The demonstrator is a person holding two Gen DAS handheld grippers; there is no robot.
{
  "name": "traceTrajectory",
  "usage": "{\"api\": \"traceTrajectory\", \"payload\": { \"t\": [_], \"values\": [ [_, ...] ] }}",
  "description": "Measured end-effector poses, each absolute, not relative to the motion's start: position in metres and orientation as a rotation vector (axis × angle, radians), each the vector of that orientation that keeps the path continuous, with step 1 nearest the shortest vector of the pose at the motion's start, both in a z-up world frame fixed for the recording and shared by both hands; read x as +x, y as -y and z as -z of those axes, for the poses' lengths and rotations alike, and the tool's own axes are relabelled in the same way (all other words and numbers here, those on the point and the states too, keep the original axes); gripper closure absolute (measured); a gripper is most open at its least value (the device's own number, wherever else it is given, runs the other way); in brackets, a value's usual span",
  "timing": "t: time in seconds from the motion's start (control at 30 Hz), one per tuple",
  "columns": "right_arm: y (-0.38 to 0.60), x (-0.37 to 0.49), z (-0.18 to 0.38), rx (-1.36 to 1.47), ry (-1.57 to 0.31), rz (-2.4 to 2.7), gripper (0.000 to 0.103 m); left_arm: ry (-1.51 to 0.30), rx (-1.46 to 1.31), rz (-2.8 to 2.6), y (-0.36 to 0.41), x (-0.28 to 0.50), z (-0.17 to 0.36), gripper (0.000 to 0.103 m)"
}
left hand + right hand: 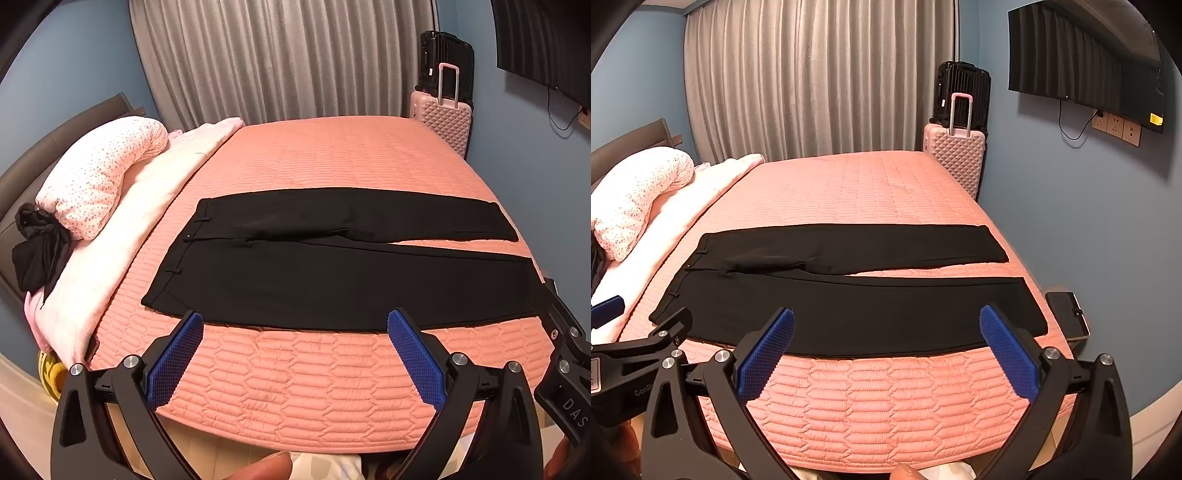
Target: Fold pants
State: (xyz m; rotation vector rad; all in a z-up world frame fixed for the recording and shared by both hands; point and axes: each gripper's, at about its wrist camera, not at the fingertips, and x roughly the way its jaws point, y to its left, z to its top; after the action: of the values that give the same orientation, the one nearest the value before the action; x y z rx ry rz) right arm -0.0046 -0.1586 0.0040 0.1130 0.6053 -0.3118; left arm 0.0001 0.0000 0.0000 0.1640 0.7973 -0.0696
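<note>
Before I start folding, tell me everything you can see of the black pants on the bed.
The black pants lie flat and unfolded on the pink quilted bedspread, near its front edge. The waistband, with belt loops and a small button, is at the left; both legs run rightward, parted by a narrow wedge of bedspread toward the cuffs. The fabric looks smooth, matte and thin, with light creasing at the crotch. Only the bedspread touches them; both tools hang open in front, neither gripping.
</note>
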Motion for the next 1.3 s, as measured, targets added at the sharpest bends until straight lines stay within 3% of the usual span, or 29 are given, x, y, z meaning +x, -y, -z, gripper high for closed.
{"api": "traceTrajectory", "payload": {
  "t": [1.3],
  "values": [
    [0.1612, -0.0033, -0.0051, 0.108, -0.600, 0.310, 0.005, -0.788, 0.170, 0.069, -0.0008, 0.0011, -0.0062, 0.005]
  ]
}}
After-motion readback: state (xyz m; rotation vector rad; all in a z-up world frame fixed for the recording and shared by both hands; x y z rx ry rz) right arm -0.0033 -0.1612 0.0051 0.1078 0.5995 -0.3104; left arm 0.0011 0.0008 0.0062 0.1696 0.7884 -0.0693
